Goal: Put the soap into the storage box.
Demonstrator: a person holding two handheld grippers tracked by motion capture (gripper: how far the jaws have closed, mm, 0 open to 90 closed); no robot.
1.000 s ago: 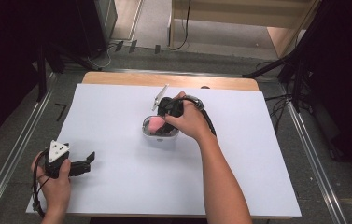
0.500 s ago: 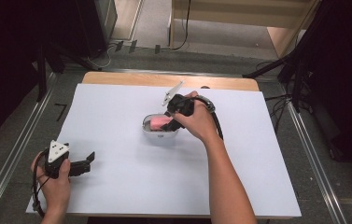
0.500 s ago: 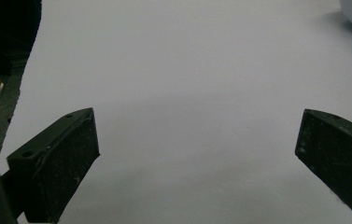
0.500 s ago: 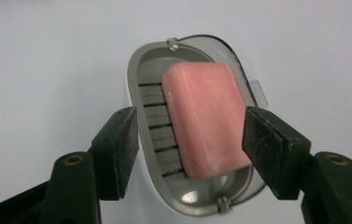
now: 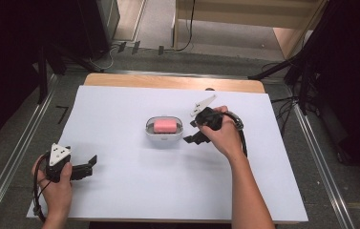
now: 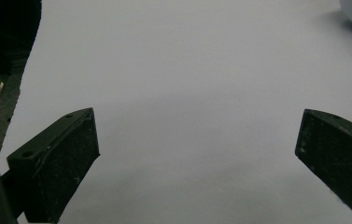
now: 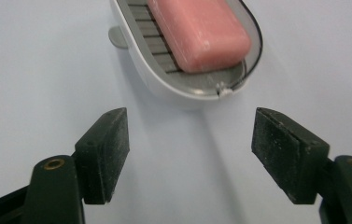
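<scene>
Soap [image 5: 164, 125] in dish [image 5: 164, 137]; right tongs [image 5: 190, 139] just beside, parted.

The right claw [image 5: 190, 139] is pointing left with its jaws apart, having just been opening, nothing between them; the left claw [image 5: 90, 164] is lying low near the person's side, jaws gaping wide, empty.

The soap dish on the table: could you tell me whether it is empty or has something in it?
Occupied: a pink soap bar lies on the grey slatted insert of the soap dish.
</scene>
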